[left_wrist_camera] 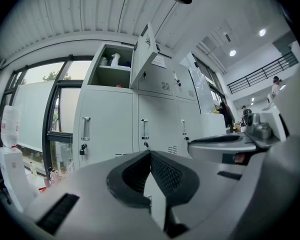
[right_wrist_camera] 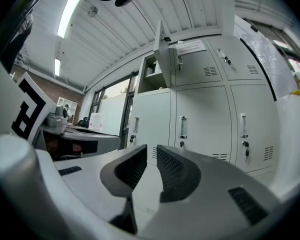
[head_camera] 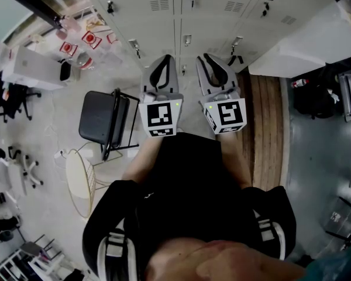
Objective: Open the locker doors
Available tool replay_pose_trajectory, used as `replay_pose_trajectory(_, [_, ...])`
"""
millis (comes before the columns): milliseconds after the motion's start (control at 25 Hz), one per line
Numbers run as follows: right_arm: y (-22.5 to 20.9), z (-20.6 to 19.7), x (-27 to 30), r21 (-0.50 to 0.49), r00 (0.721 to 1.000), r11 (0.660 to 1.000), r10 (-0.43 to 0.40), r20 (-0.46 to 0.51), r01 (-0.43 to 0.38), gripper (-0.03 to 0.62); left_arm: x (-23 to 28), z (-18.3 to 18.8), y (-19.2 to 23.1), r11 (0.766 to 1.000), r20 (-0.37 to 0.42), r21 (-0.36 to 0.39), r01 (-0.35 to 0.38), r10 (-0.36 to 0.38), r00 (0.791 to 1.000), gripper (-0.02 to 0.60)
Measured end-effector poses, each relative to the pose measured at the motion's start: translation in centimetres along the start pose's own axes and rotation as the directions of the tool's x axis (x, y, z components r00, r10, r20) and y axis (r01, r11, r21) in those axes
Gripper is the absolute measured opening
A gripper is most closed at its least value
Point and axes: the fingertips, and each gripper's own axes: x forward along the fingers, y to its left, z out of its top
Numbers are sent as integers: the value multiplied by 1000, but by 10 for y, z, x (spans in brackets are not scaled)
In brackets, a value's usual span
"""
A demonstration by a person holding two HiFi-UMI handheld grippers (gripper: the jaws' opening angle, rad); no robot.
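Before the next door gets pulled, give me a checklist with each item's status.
1. Left tool empty: ok; jaws together, nothing between.
2. Right tool empty: ok; jaws slightly apart, nothing between.
3. Jaws wide enough for a handle: not ok; open them first.
4. Upper door open: ok.
5. Lower doors open: not ok; all in view are shut.
6. Lower doors unlocked: cannot tell.
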Motion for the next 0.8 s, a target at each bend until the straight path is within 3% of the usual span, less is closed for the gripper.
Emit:
replay_pose_trajectory(240, [-1,-1,-1,4,1000,1000,-6,0,6,64,2,-7,-6,999,-27,2,49,-49,998,9])
replay_pose_trajectory(520, [-2,-2,-4,4,1000,1000,-7,-3,7,64,-1,-2,1,999,15,-46,8,-8,1000,9])
replay_pose_trajectory(800, [3,-4,-6,4,1000,1000,-2,-9,2,64,-4,-2,1,999,18,-44,9,-8,1000,9])
